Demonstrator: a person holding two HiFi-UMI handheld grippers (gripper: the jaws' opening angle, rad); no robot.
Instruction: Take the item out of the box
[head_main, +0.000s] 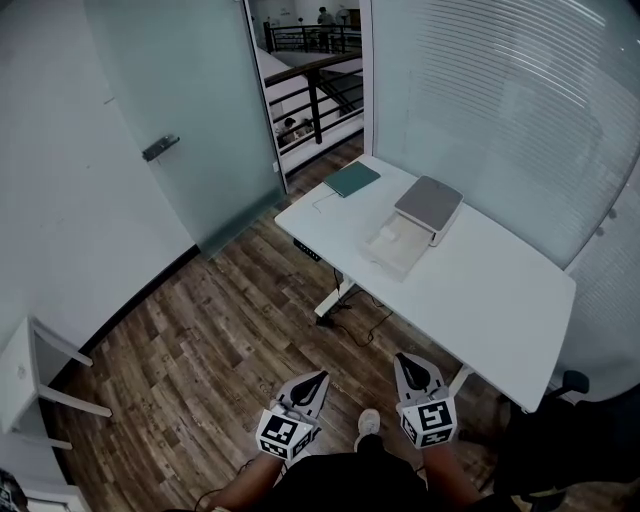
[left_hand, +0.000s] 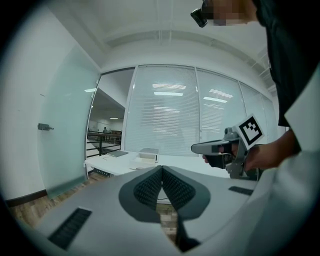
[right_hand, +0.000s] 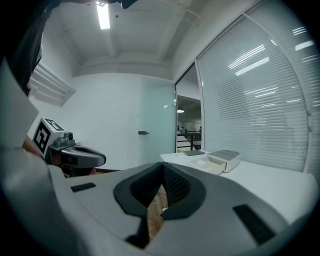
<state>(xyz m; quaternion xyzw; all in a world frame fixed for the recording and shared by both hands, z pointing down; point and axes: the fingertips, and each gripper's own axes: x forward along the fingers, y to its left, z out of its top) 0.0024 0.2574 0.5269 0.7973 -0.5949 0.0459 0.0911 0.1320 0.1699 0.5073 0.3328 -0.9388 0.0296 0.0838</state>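
A box (head_main: 428, 208) with a grey top stands on the white table (head_main: 500, 290), far ahead of me. Its pale open tray (head_main: 397, 246) juts toward the table's near edge; what lies inside is too small to make out. The same box (left_hand: 147, 154) shows small in the left gripper view, and the box (right_hand: 223, 160) also appears in the right gripper view. My left gripper (head_main: 321, 379) and right gripper (head_main: 403, 359) hang side by side over the wooden floor, well short of the table. Both are shut with nothing between their pads. Left gripper (left_hand: 162, 170); right gripper (right_hand: 163, 168).
A green notebook (head_main: 352, 180) lies at the table's far corner. A frosted glass door with a handle (head_main: 160, 148) stands at the left, with a white frame (head_main: 40, 385) by the left wall. Cables (head_main: 350, 318) trail under the table. A dark chair (head_main: 565, 430) sits at the right.
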